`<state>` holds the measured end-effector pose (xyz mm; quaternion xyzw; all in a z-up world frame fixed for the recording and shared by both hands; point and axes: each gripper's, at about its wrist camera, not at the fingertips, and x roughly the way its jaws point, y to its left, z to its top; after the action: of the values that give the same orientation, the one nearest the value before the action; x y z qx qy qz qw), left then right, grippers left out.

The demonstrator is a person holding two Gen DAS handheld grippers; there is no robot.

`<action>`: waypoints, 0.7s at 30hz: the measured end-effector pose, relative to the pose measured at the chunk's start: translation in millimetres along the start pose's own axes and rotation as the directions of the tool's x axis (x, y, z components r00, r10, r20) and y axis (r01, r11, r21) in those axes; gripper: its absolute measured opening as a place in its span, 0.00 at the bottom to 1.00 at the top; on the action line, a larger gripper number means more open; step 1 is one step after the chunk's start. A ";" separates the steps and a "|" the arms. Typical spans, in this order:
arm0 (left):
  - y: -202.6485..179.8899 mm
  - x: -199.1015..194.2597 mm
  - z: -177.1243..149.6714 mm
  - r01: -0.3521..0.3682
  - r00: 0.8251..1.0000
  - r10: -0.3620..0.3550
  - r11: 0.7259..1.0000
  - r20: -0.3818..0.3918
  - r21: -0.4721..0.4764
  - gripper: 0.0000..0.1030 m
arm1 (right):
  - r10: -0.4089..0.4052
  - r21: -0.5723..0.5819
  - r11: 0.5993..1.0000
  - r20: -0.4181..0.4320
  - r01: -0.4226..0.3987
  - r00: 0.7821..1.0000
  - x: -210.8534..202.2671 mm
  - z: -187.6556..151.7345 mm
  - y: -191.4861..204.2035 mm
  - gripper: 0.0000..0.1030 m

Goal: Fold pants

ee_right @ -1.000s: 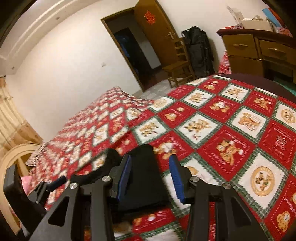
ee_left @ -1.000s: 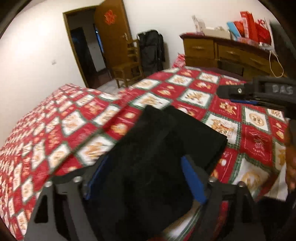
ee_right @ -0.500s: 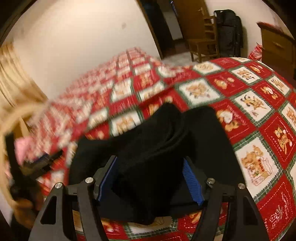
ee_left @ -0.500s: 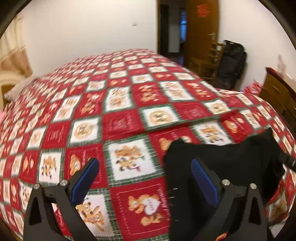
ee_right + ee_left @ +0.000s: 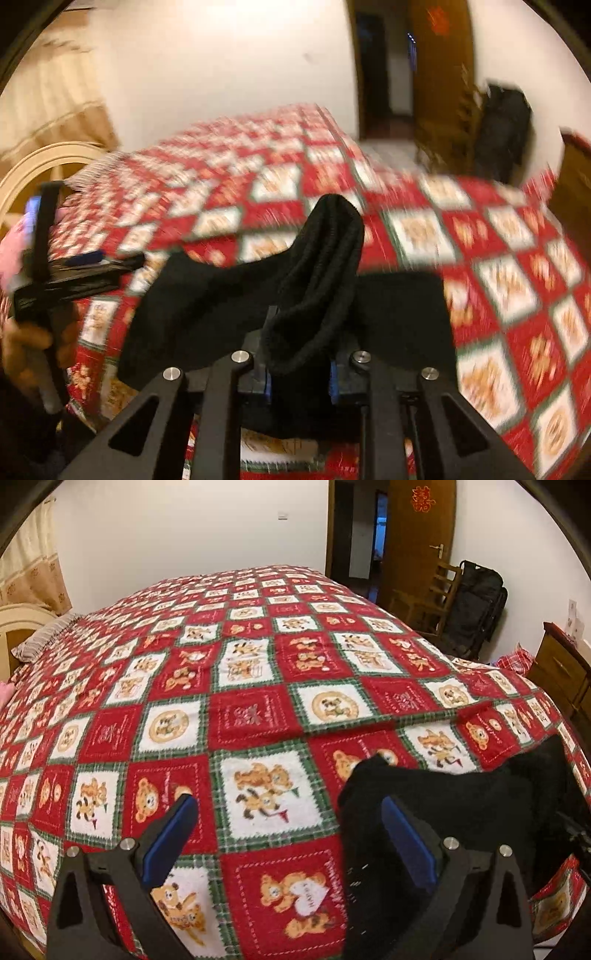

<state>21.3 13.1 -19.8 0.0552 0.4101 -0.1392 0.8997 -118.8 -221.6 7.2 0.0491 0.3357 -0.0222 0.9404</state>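
The black pants (image 5: 461,805) lie folded near the front edge of a bed with a red, white and green bear-pattern blanket (image 5: 258,686). In the left wrist view my left gripper (image 5: 291,834) is open and empty over the blanket, just left of the pants. In the blurred right wrist view my right gripper (image 5: 299,373) is shut on a bunched fold of the pants (image 5: 321,266), which rises between the jaws. The left gripper (image 5: 77,266) shows at the left there, held in a hand.
A pillow (image 5: 40,638) and headboard (image 5: 22,616) are at the bed's far left. A wooden door (image 5: 417,535), chair (image 5: 436,590) and black bag (image 5: 476,602) stand at the far right. A wooden dresser (image 5: 561,668) is right of the bed.
My right gripper has closed on the pants and gathered a fold up between its jaws. My left gripper has swung left off the pants and stays open.
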 end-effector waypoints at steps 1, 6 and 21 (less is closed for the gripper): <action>-2.6 -1.2 3.3 -0.007 1.000 0.007 1.000 0.008 -0.001 0.98 | 0.001 -0.013 1.000 0.024 0.000 1.000 -5.8 1.6 -3.8 0.21; -15.9 -1.9 12.0 -0.019 0.999 0.019 1.000 0.031 -0.003 0.98 | 0.001 0.086 0.996 -0.098 0.008 0.995 17.4 -27.3 -58.0 0.22; -43.4 28.9 1.8 -0.153 0.988 0.155 0.986 -0.016 0.068 0.92 | -0.093 0.059 0.994 0.084 0.088 0.992 -32.6 -1.1 -64.6 0.46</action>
<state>27.8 -34.6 -39.8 0.1180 0.4094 -0.0821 0.9009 -149.5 -285.5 22.0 0.0587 0.2960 -0.0761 0.9503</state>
